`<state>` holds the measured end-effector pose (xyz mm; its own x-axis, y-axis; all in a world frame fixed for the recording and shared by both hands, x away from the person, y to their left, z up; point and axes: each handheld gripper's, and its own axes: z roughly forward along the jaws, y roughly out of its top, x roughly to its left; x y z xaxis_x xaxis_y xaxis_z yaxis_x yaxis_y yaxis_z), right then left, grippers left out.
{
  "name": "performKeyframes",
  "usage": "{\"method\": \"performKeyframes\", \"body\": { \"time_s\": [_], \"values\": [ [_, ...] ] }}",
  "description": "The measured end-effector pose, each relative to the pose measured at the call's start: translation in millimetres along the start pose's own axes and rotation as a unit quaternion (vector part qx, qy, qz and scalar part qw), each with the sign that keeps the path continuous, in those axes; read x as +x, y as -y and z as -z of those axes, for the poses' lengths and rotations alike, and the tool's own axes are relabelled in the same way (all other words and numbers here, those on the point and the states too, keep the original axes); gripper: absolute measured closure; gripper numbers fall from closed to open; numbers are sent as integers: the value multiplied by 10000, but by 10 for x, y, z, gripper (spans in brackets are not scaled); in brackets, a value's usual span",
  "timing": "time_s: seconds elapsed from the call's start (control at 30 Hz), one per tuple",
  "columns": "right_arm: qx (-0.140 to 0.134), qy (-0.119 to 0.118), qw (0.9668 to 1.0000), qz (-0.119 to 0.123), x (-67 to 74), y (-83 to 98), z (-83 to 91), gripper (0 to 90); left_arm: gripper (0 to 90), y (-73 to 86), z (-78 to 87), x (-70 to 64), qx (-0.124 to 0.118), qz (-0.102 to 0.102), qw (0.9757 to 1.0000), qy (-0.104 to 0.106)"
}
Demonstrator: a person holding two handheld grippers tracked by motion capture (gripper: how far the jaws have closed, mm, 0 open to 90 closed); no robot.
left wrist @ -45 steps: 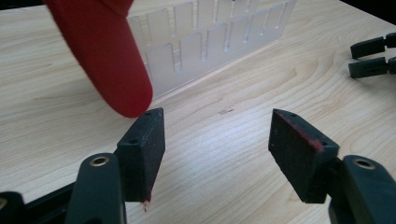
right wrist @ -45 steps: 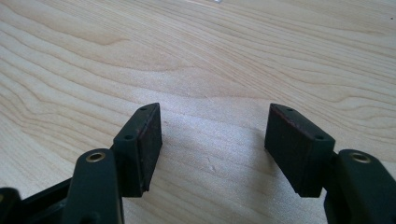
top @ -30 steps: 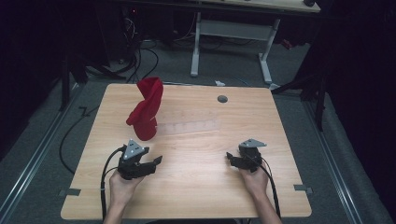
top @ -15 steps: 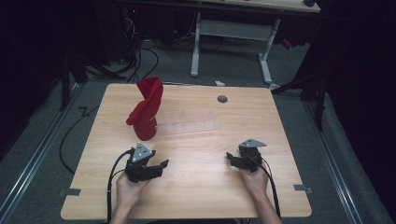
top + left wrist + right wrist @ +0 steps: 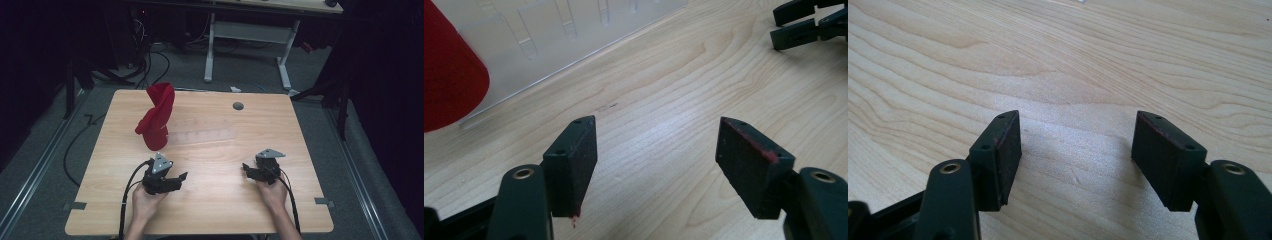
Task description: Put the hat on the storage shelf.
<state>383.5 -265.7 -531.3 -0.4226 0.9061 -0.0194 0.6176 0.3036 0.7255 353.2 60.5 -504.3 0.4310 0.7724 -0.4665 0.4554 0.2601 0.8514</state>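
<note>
Standing upright at the far left of the wooden surface [image 5: 210, 210], a red cloth [image 5: 156, 116] is seen draped over the left end of a clear plastic rack [image 5: 200, 136], which lies flat and runs toward the middle. In the left gripper view the cloth [image 5: 449, 75] is met at the upper left edge, with the slotted rack [image 5: 569, 35] just beside it.

Nearer the person, the left claw [image 5: 176, 179] is held low over the bare wood, well short of the cloth, pointing to the right. Its jaws have just been opening further and are spread wide, with nothing between them; red smears are visible on the pads [image 5: 751, 165].

The right claw [image 5: 246, 170] is held on the other side, well apart from the cloth, pointing left toward the other claw. Its jaws are likewise parted wide over plain wood, gripping nothing.

A small dark round plug [image 5: 238, 106] is set in the surface near the far edge.
</note>
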Motion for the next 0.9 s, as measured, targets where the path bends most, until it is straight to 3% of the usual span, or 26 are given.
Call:
{"method": "performKeyframes", "body": {
  "time_s": [0.4,0.63,0.73,0.8,0.9],
  "values": [
    [-2,-2,10000,5,0,0,0,367,333,60,-173,111,3,27,9996,-285],
    [-1,-2,10000,1,0,0,0,367,334,87,-270,222,-94,-42,9976,-684],
    [1,-2,10000,0,0,0,0,367,332,122,-307,272,-43,-88,9965,-825],
    [-1,-2,10000,3,0,0,0,367,314,180,-355,303,143,-190,9949,-980],
    [-2,-4,10000,7,0,0,0,366,241,220,-377,314,157,-119,9958,-892]
  ]
}}
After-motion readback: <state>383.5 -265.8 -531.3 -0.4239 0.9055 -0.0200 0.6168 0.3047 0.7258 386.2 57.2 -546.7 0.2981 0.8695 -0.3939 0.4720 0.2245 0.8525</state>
